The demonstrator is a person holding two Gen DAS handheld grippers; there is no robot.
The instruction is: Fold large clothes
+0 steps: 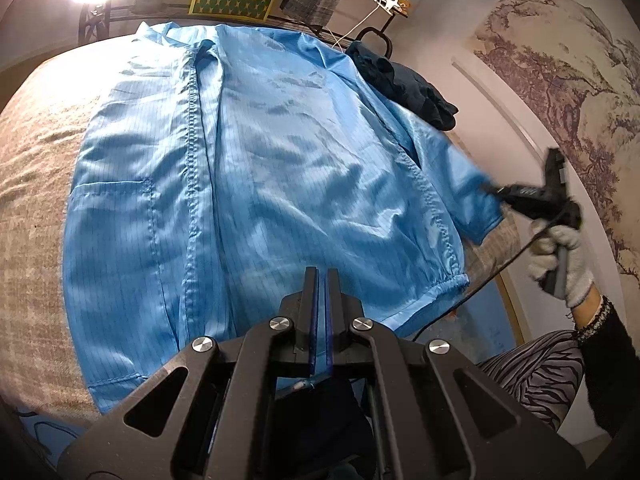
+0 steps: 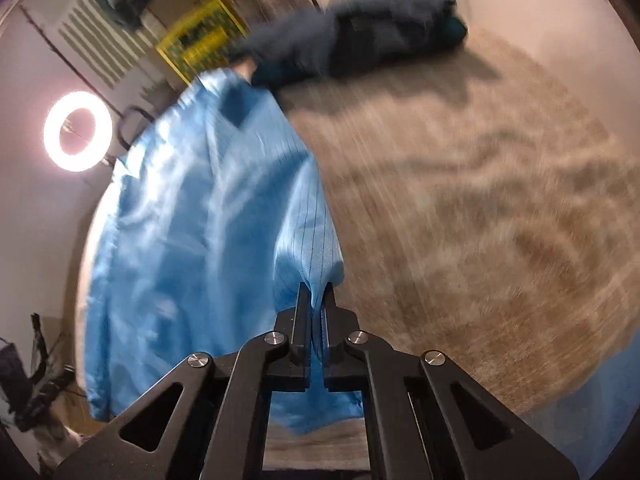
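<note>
I am pinching the blue coat's [image 2: 208, 216] sleeve in the right gripper [image 2: 316, 292]; left gripper [image 1: 321, 276] closed, empty. Next: folding the sleeve inward across the bed [image 2: 480, 220].

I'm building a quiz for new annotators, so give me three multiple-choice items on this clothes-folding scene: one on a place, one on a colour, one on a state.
1. Where does the dark garment lie?
A. on top of the jacket's pocket
B. by the jacket's far shoulder, near the wall
C. in a hand

2. What colour is the large jacket?
A. light blue
B. yellow
C. white

3. How is the right gripper?
A. wide open above the bed
B. shut on nothing
C. shut on the jacket's cloth

Key: 1 B, it sits beyond the jacket's far corner; 2 A, shiny light-blue fabric; 3 C, blue cloth is pinched between its fingers.
</note>
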